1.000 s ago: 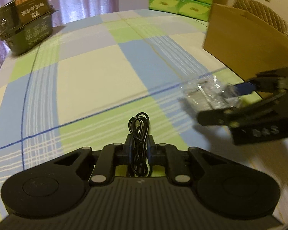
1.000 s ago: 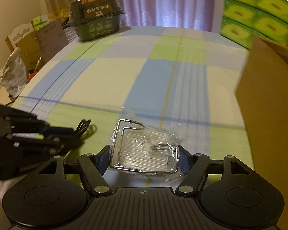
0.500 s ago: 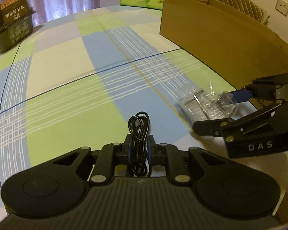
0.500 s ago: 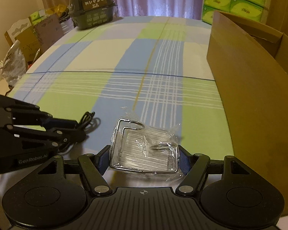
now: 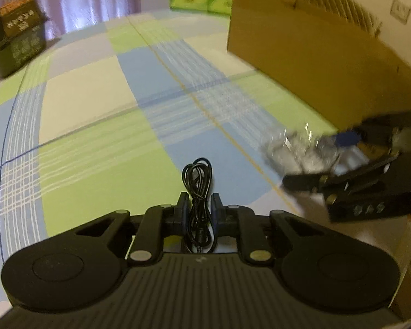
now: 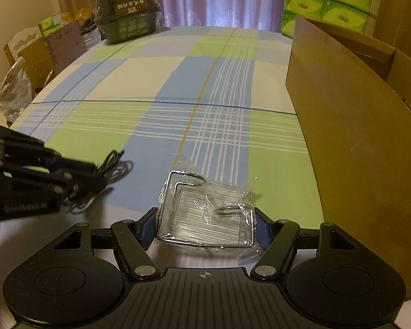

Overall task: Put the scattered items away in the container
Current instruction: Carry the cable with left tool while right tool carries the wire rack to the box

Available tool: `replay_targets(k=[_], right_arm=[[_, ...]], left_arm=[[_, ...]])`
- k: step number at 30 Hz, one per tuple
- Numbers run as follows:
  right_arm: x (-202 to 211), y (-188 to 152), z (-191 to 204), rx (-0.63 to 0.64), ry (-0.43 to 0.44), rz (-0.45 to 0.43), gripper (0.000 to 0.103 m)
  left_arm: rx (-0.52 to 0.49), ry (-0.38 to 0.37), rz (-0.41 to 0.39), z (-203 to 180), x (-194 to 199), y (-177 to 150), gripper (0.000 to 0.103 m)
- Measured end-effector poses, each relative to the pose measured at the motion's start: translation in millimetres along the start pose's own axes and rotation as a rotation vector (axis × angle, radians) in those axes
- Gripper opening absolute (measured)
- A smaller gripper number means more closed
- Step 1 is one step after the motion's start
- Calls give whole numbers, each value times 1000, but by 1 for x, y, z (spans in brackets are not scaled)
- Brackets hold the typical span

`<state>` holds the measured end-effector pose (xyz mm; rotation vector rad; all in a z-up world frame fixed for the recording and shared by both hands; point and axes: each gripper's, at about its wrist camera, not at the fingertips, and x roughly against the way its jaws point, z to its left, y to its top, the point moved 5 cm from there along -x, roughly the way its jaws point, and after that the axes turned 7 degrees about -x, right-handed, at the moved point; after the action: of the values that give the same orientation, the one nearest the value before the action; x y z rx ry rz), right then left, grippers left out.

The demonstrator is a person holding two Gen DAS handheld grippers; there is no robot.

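tablecloth [image 6: 117, 82] — matt woven cloth | box [image 6: 356, 148] — matt cardboard | rack [image 6: 205, 219] — shiny metal, glossy plastic wrap

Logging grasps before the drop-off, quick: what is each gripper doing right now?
Left gripper: closed on the coiled black cable.
Right gripper: closed on the plastic-wrapped wire rack.

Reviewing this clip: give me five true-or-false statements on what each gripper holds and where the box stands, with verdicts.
1. The left gripper is shut on the coiled black cable. True.
2. The right gripper is open and holds nothing. False: it is shut on the wire rack in clear wrap.
3. The cardboard box stands on the right side of the table, its top open. True.
4. The wire rack already lies inside the box. False: it is still in the right gripper, outside the box wall.
5. The tablecloth is plain white. False: it is checked in blue, green and cream.
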<state>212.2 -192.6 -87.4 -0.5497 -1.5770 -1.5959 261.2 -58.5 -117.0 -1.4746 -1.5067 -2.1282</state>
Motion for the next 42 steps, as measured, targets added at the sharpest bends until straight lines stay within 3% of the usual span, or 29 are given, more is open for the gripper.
replay_targets(k=[4,13,24,32,42], right_arm=[[6,-1,4,10,8,-8,72],[33,0,15,41,14,-48,72],[83,-1,15,57,18,-121,72],[128,2,7,30,40,-196,72],[169,11,-20,-23,42,-279,72]], left_arm=[[29,2,-44,-3,11,4,12],[68,22,-21,-16,17,-1,12],[231,78,-54,-41,68,-10,12],[213,100,-87,-73,106,0,12],[142,119,-125,-107,126,28,12]])
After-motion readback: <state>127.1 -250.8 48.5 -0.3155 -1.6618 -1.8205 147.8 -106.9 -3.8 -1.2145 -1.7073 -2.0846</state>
